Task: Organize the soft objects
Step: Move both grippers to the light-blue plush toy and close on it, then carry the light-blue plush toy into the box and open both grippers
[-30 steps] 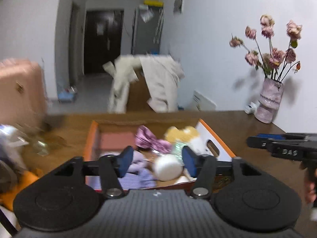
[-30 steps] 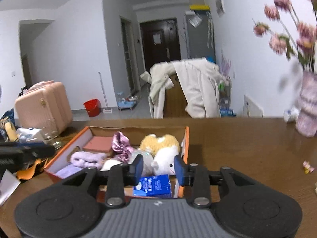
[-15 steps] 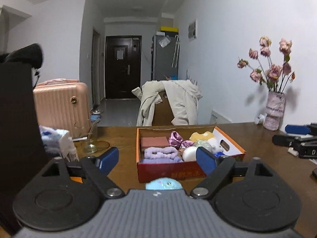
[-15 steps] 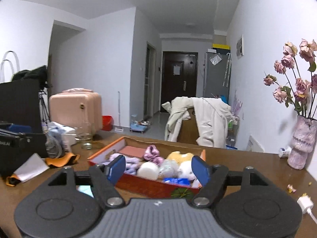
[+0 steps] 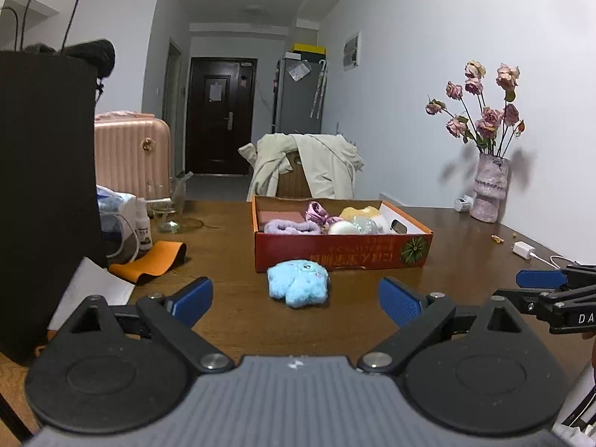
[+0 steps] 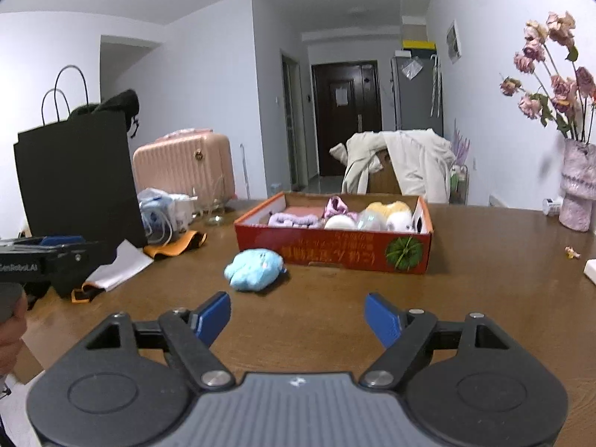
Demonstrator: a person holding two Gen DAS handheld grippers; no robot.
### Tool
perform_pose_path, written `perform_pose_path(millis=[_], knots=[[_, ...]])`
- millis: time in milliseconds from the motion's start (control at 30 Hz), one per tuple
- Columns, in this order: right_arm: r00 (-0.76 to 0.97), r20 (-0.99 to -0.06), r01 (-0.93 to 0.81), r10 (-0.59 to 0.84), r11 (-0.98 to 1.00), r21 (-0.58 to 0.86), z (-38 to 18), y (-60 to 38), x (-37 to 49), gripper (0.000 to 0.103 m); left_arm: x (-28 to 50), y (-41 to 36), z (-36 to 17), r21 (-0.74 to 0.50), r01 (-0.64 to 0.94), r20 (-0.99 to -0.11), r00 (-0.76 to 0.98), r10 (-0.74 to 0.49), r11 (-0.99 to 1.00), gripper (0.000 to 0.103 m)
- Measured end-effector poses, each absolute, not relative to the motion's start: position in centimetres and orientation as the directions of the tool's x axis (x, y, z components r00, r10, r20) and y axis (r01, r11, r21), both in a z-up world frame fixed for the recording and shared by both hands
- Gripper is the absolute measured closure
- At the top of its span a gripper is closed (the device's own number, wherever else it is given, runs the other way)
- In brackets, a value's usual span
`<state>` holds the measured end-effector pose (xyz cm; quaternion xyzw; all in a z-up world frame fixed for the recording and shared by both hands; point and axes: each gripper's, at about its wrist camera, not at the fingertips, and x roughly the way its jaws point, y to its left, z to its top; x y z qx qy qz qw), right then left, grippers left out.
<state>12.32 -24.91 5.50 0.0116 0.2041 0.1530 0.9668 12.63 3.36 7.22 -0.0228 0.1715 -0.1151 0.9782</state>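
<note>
My left gripper (image 5: 296, 300) has its jaws spread wide and opening at this moment; nothing is between the blue pads (image 5: 193, 298), only bare desk (image 5: 231, 316). My right gripper (image 6: 297, 319) likewise has its jaws well apart and opening, with nothing held and nothing between them. Each gripper shows at the edge of the other's view, and both point across the desk, tilted slightly down.

Nearest item ahead of both sets of jaws: a light blue plush toy (image 5: 299, 286), lying on the desk, apart from either gripper. It sits just in front of the near wall of the red cardboard box (image 5: 342, 255), close to its left half; whether it touches that wall I cannot tell.

Box contents, left to right: a pink flat item at the back left, a lilac fuzzy headband (image 5: 291, 226) in front of it, a pink satin scrunchie (image 5: 317, 211), a white round soft item (image 5: 342, 228), and a yellow and white plush (image 6: 389, 213) toward the right end. All rest inside the box.

To the left on the desk: an orange band (image 5: 154, 262), a white sheet of paper (image 5: 95, 290), a small spray bottle (image 5: 142, 225), and a tall black paper bag (image 6: 80, 178). To the far right: a vase of dried pink roses (image 5: 488, 190) near the wall, and a white charger (image 5: 524, 250) with its cable.

Beyond the desk: a chair draped with a beige coat (image 5: 309, 165), and a pink suitcase (image 5: 132, 152).
</note>
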Motion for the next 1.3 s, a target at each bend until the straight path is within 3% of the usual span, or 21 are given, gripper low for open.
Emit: perform_pose_path(millis=[200, 333, 400, 500, 767, 867, 967, 1300], knots=[[0.842, -0.421, -0.324, 0.337, 0.94, 0.103, 4.9, -23.1, 15.2, 0.024, 16.8, 3.6, 5.9, -0.116, 0.232, -0.368, 0.893, -0.259, 0.966, 0.005], [0.816, -0.431, -0.329, 0.386, 0.922, 0.203, 4.2, -22.3, 19.6, 0.026, 21.2, 4.7, 4.8, -0.156, 0.222, -0.392, 0.88, -0.267, 0.962, 0.01], [0.801, -0.44, -0.325, 0.406, 0.912, 0.252, 3.4, -21.8, 22.2, 0.03, 24.2, 5.2, 4.1, -0.184, 0.214, -0.419, 0.866, -0.273, 0.96, 0.023], [0.778, -0.461, -0.31, 0.426, 0.899, 0.309, 1.8, -20.8, 26.4, 0.037, 28.6, 5.8, 2.9, -0.271, 0.217, -0.457, 0.829, -0.324, 0.938, 0.035], [0.721, -0.512, -0.284, 0.467, 0.873, 0.396, -1.7, -17.8, 34.8, 0.051, 36.5, 6.1, -0.6, -0.435, 0.203, -0.522, 0.737, -0.429, 0.878, 0.054], [0.696, -0.506, -0.302, 0.509, 0.847, 0.437, -2.7, -17.4, 35.9, 0.071, 37.5, 6.2, -1.7, -0.501, 0.22, -0.532, 0.685, -0.499, 0.837, 0.064], [0.709, -0.48, -0.297, 0.517, 0.836, 0.461, -3.3, -17.5, 35.9, 0.071, 37.4, 5.8, -2.4, -0.49, 0.207, -0.555, 0.674, -0.487, 0.847, 0.072], [0.713, -0.469, -0.313, 0.52, 0.836, 0.451, -3.2, -17.7, 35.9, 0.074, 37.4, 5.9, -2.6, -0.511, 0.201, -0.553, 0.668, -0.499, 0.836, 0.074]])
